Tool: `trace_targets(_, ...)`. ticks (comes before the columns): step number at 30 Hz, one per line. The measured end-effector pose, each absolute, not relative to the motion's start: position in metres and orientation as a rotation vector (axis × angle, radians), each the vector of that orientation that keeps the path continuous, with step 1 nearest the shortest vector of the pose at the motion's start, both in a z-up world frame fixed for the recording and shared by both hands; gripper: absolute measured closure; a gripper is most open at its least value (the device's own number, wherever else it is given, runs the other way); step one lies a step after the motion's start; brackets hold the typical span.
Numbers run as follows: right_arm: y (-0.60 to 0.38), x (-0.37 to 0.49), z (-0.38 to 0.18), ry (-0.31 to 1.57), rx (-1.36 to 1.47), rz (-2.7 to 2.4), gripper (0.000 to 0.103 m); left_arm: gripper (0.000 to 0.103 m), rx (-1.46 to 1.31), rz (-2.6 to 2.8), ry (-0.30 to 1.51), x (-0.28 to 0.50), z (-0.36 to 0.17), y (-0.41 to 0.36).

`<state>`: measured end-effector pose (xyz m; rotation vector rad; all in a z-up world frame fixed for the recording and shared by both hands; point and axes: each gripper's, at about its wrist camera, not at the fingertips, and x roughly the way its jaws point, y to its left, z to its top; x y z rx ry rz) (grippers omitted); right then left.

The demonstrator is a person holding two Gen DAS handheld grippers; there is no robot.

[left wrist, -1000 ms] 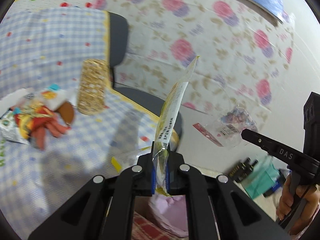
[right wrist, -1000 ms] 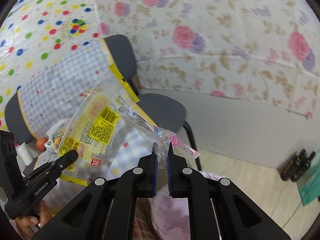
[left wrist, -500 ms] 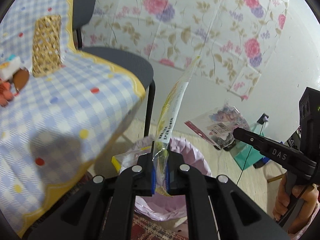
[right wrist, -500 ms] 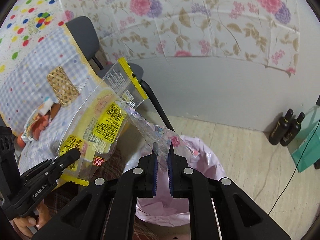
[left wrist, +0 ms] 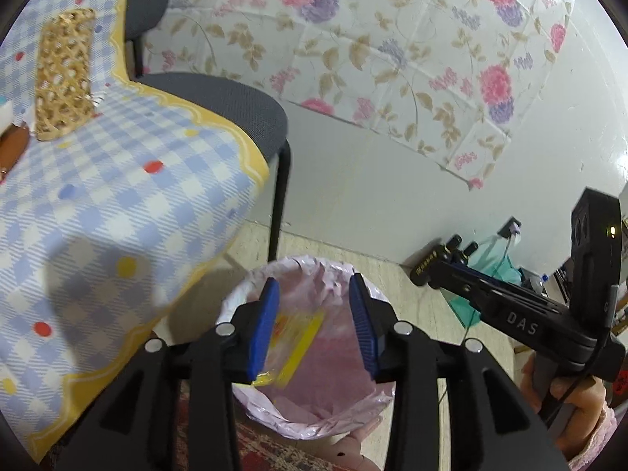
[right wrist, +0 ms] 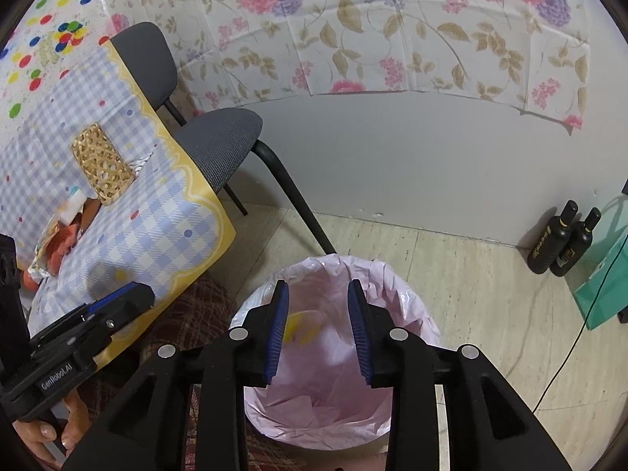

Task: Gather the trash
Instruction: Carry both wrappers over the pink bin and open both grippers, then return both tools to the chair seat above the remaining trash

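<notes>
A bin lined with a pink bag (left wrist: 314, 412) (right wrist: 408, 298) stands on the floor below both grippers. My left gripper (left wrist: 314, 294) is open and empty right above it. A yellow wrapper (left wrist: 298, 337) lies inside the bin; it also shows blurred in the right wrist view (right wrist: 302, 325). My right gripper (right wrist: 318, 294) is open and empty over the bin mouth. The right gripper's body shows in the left wrist view (left wrist: 510, 314), and the left gripper's in the right wrist view (right wrist: 90, 325). More wrappers (right wrist: 51, 243) lie on the table.
A table with a blue checked cloth (left wrist: 117, 204) (right wrist: 149, 227) stands left of the bin, with a woven basket (left wrist: 62, 78) (right wrist: 102, 165) on it. A grey chair (left wrist: 219, 106) (right wrist: 219, 145) is behind the table. Two dark bottles (right wrist: 561, 239) and a green bag (right wrist: 604, 290) sit by the wall.
Both grippers have opened and let go of their wrappers, which dropped into the bin. Both views have tilted down toward the bin.
</notes>
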<state>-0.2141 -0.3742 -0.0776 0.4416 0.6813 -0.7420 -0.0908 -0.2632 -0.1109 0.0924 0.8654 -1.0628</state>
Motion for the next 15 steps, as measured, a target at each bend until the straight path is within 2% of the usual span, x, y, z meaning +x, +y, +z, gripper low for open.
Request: trace_targets(15,-0.319,-0.153,-0.006,0.541,0.223,-0.569,0.065,0.065,0.049,-0.796,0.668,-0.044,-0.039,-0.184)
